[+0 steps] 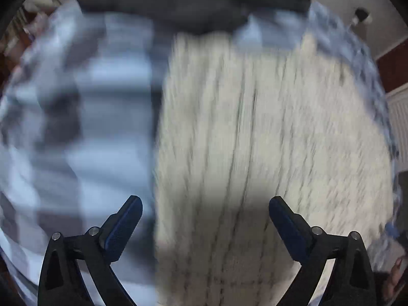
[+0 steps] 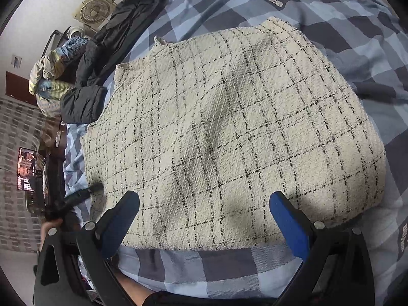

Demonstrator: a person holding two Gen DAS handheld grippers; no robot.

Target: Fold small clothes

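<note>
A cream tweed garment (image 2: 229,132) with a thin black check lies flat on a blue-and-grey checked bedspread (image 2: 357,38). It also fills the right of the blurred left wrist view (image 1: 267,140). My right gripper (image 2: 204,204) is open and empty, its blue pads spread over the garment's near edge. My left gripper (image 1: 205,204) is open and empty, just above the garment's left edge. The left gripper's finger also shows in the right wrist view (image 2: 84,193), at the garment's left edge.
A black padded jacket (image 2: 112,51) lies on the bed beyond the garment's far left corner, dark at the top of the left wrist view (image 1: 191,2). A heap of clothes (image 2: 53,76), a beige fan (image 2: 94,10) and a lit screen (image 2: 26,168) lie off the bed's left side.
</note>
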